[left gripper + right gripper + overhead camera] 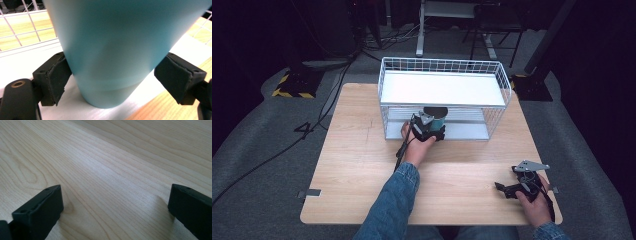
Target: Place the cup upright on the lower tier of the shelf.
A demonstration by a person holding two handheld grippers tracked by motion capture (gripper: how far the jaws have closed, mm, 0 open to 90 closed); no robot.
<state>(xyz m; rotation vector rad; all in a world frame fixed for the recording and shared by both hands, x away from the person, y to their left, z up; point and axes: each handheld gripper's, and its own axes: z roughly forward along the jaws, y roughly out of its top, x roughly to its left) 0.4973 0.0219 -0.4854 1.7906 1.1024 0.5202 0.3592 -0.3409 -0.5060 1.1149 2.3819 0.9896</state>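
Note:
A teal cup [435,116] [112,50] stands upright on the white lower shelf [30,65] of a white wire rack [442,65]. My left gripper [433,125] [111,75] reaches into the rack from the front, with its two black pads [58,77] pressed against the cup's sides near the base, so it is shut on the cup. At the table's front right, my right gripper [502,189] [115,202] is held low over bare wood, pointing left. Its jaws stand wide apart and hold nothing.
The rack sits at the back middle of the wooden table [362,165] and has a white upper shelf [442,89] over the cup. A cable [401,152] trails from the left gripper. Dark floor, cables and stands [297,82] surround the table.

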